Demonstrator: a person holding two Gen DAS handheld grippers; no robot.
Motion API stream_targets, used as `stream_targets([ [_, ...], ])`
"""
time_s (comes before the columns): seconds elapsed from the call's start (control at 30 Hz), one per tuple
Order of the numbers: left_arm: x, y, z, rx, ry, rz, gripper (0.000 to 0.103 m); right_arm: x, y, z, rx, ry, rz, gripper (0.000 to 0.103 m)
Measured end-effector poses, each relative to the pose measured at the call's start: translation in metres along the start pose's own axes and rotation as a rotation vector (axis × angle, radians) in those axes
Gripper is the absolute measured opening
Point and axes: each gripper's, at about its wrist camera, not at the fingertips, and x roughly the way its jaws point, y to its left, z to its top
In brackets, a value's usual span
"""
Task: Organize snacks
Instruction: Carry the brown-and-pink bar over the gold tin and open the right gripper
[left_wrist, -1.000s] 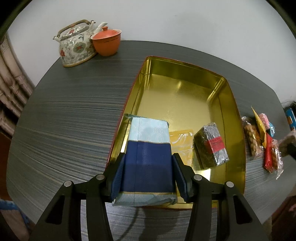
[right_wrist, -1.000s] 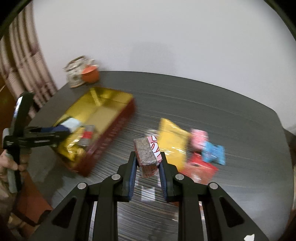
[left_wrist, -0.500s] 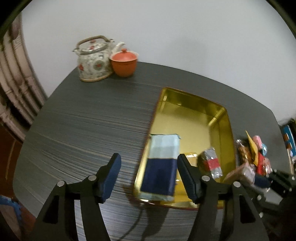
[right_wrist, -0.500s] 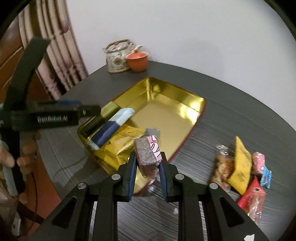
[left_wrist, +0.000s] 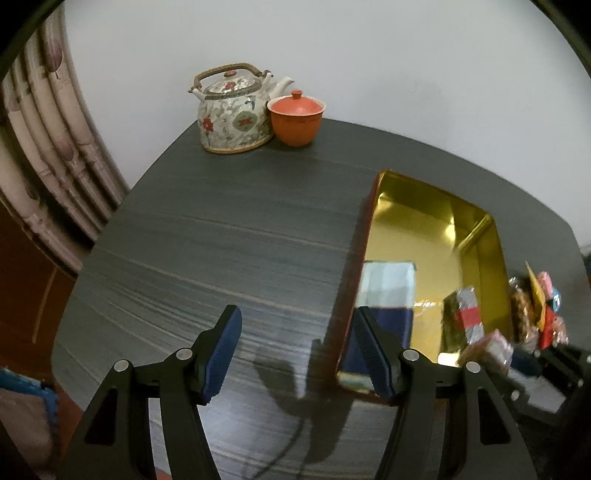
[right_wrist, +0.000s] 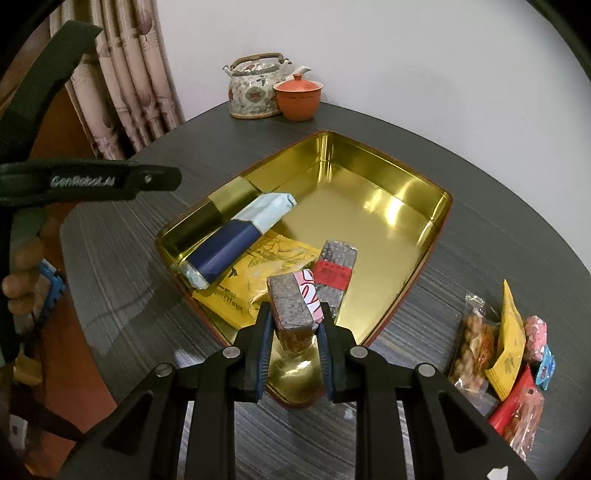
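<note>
A gold tin tray sits on the dark table. In it lie a blue and pale-blue packet, a yellow packet and a dark snack block with a red label. My right gripper is shut on a brown snack block with a pink-white wrapper, held above the tray's near corner. My left gripper is open and empty, above the table left of the tray.
A floral teapot and an orange lidded cup stand at the table's far edge. Several loose snack packets lie right of the tray. A curtain hangs at left.
My left gripper let go of the blue packet in the tray, opened and drew back left. My right gripper carried the brown block from the snack pile to above the tray.
</note>
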Motion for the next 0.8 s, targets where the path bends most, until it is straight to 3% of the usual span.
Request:
stream_targets([
  [0.4,-0.008,0.015,-0.025,0.022,0.031,0.017,0.065,0.011,0.004,0.000,-0.025,0.023,-0.023,0.020],
  [0.8,-0.007,0.018,-0.025,0.012,0.038,0.011,0.066,0.032,0.005,0.002,-0.025,0.055,-0.045,0.020],
])
